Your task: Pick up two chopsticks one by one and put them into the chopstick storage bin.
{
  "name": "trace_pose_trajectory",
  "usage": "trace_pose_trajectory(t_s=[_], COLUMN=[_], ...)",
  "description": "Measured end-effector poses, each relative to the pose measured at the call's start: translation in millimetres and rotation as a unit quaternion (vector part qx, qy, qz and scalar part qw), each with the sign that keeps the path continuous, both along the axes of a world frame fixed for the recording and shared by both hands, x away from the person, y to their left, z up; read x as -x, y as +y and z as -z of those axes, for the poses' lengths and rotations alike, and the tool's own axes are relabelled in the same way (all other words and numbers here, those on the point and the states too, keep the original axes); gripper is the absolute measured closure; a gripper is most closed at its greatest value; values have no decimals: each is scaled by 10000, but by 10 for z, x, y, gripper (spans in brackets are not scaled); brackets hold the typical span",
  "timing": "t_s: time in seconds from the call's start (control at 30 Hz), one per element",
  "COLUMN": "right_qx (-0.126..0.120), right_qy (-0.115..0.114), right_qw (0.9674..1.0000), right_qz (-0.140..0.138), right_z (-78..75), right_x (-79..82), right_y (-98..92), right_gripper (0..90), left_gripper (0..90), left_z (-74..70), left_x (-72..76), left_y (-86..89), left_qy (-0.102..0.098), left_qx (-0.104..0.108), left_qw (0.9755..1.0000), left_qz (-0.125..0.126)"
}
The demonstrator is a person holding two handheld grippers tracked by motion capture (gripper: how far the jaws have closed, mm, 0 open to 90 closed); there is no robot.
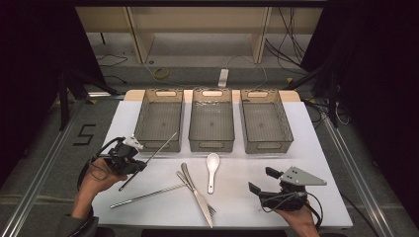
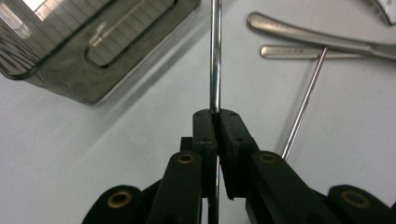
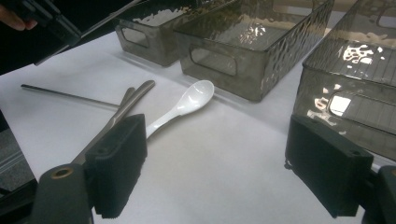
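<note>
My left gripper [image 1: 139, 163] is held above the table's left side, shut on a metal chopstick [image 1: 160, 148] that slants up toward the left bin [image 1: 159, 118]. In the left gripper view the chopstick [image 2: 215, 56] runs straight out from the closed pads [image 2: 204, 128]. A second chopstick [image 1: 148, 196] lies flat on the white table. A knife [image 1: 196, 192] and a fork [image 1: 210, 207] lie crossed beside it. A white spoon [image 1: 212, 169] rests in front of the middle bin [image 1: 211, 121]. My right gripper [image 1: 261, 179] is low at the right, open and holding nothing; its pads [image 3: 116, 163] stand wide apart.
Three grey see-through bins stand in a row at the back, the right bin [image 1: 265, 121] included, all without contents. The table's front edge [image 1: 222, 224] is close to both hands. Cables and shelf legs lie beyond the table.
</note>
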State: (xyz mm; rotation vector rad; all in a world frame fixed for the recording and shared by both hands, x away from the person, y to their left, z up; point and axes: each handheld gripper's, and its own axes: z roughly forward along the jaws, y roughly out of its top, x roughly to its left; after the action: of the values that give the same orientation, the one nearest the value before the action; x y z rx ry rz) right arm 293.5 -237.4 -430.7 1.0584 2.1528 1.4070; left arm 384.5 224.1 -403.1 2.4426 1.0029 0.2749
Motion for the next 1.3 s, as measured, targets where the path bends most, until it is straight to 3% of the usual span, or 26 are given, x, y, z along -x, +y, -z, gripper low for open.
trace_pose_trajectory(t_s=[0.17, 0.4, 0.53, 0.7, 0.97, 1.07, 1.3], right_qx=[0, 6, 23, -12, 7, 4, -31], right_qy=[-1, 21, 39, 54, 62, 54, 63], right_qw=[10000, 10000, 10000, 10000, 10000, 10000, 10000], right_qz=[3, 9, 52, 78, 71, 69, 57], right_z=[3, 11, 26, 24, 25, 26, 25], right_x=[1, 0, -11, -13, -14, -13, -15], right_y=[0, 4, -2, -11, -11, -9, -12], right_gripper=[217, 216, 217, 217, 217, 217, 217], left_gripper=[851, 851, 851, 850, 850, 850, 850], left_z=[-83, -138, -217, -336, -459, -505, -654], left_x=[-39, -125, -205, -343, -576, -665, -803], left_y=[-26, -100, -120, -96, -77, -47, -44], left_qy=[-167, -195, -319, -487, -668, -748, -901], left_qx=[180, 415, 514, 748, 886, 1016, 1029], left_qw=[9997, 9989, 9981, 9953, 9920, 9893, 9868], left_qz=[-31, -34, -128, -363, -607, -732, -863])
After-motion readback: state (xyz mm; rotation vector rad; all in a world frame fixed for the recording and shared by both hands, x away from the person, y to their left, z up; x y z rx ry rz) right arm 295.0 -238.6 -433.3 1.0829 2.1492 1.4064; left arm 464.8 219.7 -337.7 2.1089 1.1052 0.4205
